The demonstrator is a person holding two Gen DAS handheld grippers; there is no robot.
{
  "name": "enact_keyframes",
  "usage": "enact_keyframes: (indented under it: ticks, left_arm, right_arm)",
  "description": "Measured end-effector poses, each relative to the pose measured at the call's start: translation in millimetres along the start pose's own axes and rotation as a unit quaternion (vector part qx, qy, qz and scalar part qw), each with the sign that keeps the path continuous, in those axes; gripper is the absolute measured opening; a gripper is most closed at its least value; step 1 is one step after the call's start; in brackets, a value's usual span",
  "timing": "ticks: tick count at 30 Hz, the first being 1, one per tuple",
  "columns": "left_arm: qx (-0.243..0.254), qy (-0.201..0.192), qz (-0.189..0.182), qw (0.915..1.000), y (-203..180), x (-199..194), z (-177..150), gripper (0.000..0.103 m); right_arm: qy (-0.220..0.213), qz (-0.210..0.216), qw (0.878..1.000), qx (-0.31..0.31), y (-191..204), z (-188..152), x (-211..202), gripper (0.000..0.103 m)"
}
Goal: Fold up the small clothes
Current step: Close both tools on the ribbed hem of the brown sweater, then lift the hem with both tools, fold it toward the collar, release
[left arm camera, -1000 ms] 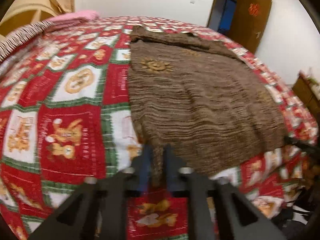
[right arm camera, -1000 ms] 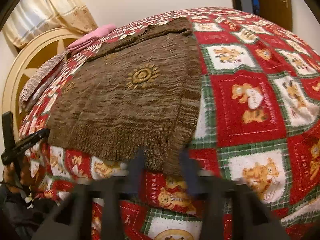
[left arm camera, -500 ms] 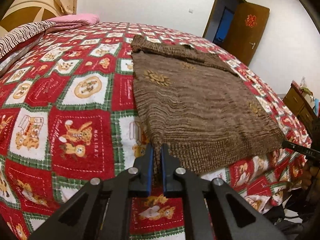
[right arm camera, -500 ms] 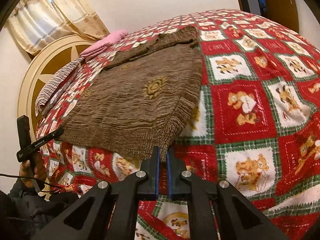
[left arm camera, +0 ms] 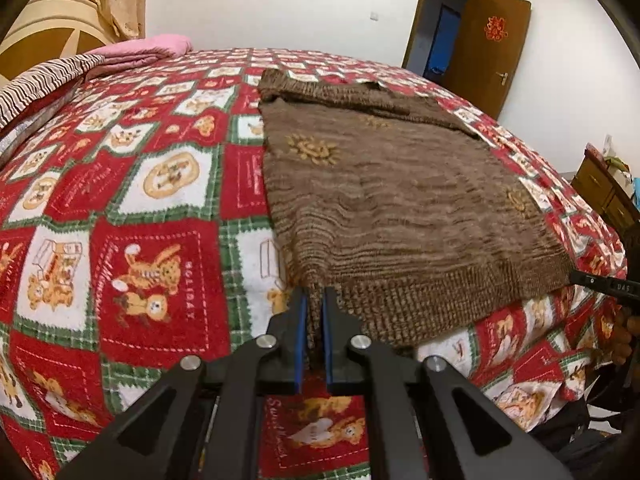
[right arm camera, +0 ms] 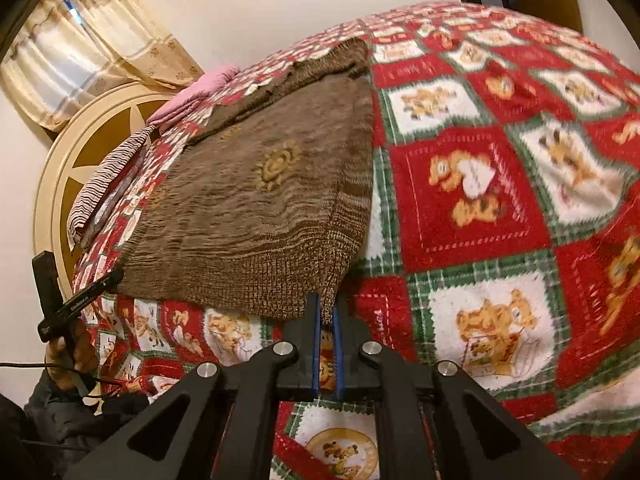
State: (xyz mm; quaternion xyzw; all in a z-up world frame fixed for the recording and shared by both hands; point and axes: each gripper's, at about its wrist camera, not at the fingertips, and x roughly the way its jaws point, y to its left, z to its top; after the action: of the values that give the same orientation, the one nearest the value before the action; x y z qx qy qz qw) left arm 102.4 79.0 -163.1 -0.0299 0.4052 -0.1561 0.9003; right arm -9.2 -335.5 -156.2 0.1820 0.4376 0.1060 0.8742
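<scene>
A brown knitted sweater (left arm camera: 400,200) with yellow sun motifs lies flat on the bed, ribbed hem nearest me, sleeves folded across its far end. My left gripper (left arm camera: 314,300) is shut on the hem's left corner. My right gripper (right arm camera: 327,304) is shut on the hem's right corner of the sweater (right arm camera: 256,208), which is lifted a little off the blanket so the right edge stands up in a fold. The left gripper (right arm camera: 76,300) shows at the far left of the right wrist view, and the right gripper (left arm camera: 604,284) at the far right of the left wrist view.
The bed carries a red, white and green bear-patterned blanket (left arm camera: 132,208). A striped pillow (left arm camera: 36,84) and pink folded cloth (left arm camera: 148,46) lie by the round headboard (right arm camera: 76,152). A brown door (left arm camera: 492,44) and a wooden cabinet (left arm camera: 604,188) stand right.
Both grippers closed on the hem corners from open a second ago. The right corner has since been lifted, raising the sweater's right edge.
</scene>
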Motion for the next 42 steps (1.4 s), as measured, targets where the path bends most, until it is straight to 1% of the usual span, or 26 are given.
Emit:
enact_keyframes:
  ticks: [3, 6, 10, 17, 25, 29, 33, 36, 39, 42]
  left_arm:
    - [-0.002, -0.004, -0.012, 0.9999, -1, -5, 2, 0.007]
    - [-0.01, -0.019, -0.026, 0.9994, 3, -16, 12, 0.007]
    - [-0.039, -0.035, -0.054, 0.9972, 14, -30, 31, 0.007]
    - [-0.045, -0.063, -0.062, 0.9951, 16, -30, 72, 0.007]
    - [-0.026, -0.104, -0.04, 0.9934, 14, -26, 136, 0.007]
    - [-0.042, -0.106, -0.049, 0.9922, 24, -17, 164, 0.007]
    - [-0.032, -0.113, -0.034, 0.9925, 25, -3, 192, 0.007]
    - [-0.03, -0.115, -0.032, 0.9924, 24, 5, 212, 0.007]
    - [-0.022, -0.119, -0.023, 0.9924, 24, 17, 236, 0.007]
    - [-0.018, -0.115, -0.014, 0.9932, 25, 35, 260, 0.007]
  right_arm:
    - [-0.004, 0.018, 1.0, 0.003, 0, 0, -3, 0.005]
    - [-0.03, 0.037, 0.999, 0.007, 4, 9, -21, 0.005]
    - [-0.069, 0.066, 0.995, 0.011, 11, 25, -48, 0.005]
    - [-0.106, 0.073, 0.992, -0.001, 26, 62, -62, 0.005]
    - [-0.144, 0.068, 0.987, -0.022, 36, 133, -62, 0.005]
    - [-0.159, 0.062, 0.985, -0.025, 36, 168, -61, 0.005]
    - [-0.166, 0.054, 0.984, -0.034, 36, 202, -54, 0.005]
    - [-0.168, 0.049, 0.984, -0.042, 37, 227, -46, 0.005]
    - [-0.171, 0.043, 0.983, -0.045, 37, 255, -35, 0.005]
    - [-0.172, 0.035, 0.984, -0.043, 34, 284, -18, 0.005]
